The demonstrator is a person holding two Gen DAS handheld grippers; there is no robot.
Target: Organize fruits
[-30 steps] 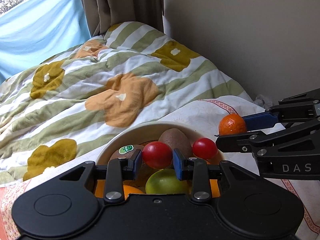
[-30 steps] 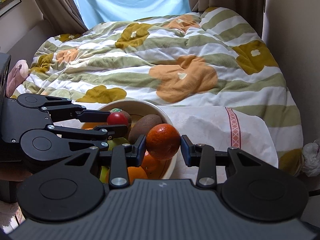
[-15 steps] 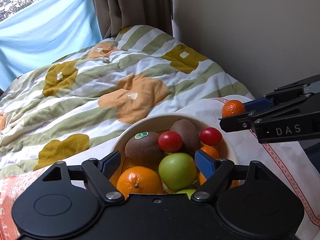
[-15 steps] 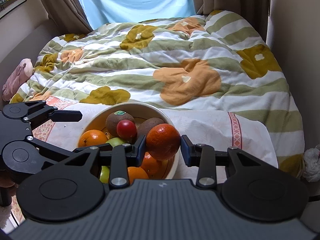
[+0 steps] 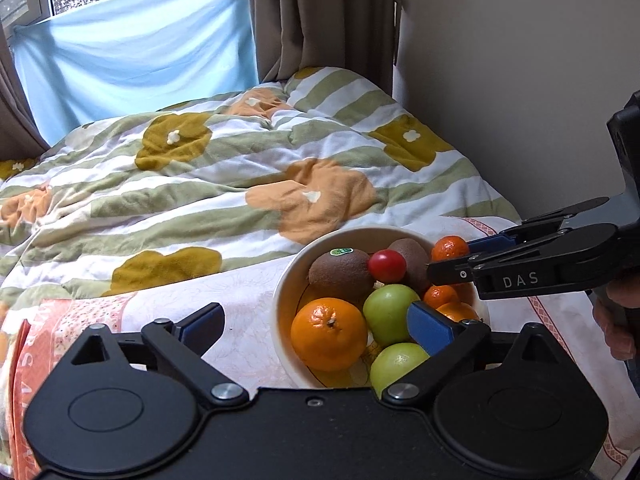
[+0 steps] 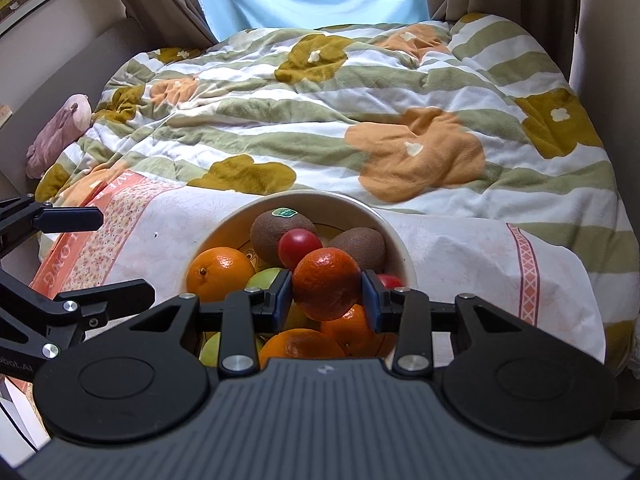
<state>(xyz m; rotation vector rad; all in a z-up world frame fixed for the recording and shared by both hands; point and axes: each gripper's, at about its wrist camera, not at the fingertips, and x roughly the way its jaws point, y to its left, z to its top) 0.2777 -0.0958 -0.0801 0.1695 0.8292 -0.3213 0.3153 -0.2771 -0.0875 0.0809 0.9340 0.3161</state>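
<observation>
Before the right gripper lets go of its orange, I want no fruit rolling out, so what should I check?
1. Right gripper shut on the orange: ok.
2. Orange over the bowl, not the cloth: ok.
3. Left gripper open, holding nothing: ok.
4. Left gripper out of the drop path: ok, it sits off to the side.
5. Flat spot under the orange: not ok, fruit is piled there.
6. Height above the pile: cannot tell.

The bowl (image 6: 224, 228) is heaped with fruit, little gap between pieces; the right tool (image 6: 326, 298), clamping a mandarin (image 6: 326, 282), hangs over the bowl's near side; the left tool (image 5: 316, 326) stands spread wide at its left rim; bare cloth (image 5: 240, 292) lies left of the bowl; a wall (image 5: 520, 80) closes the right.
</observation>
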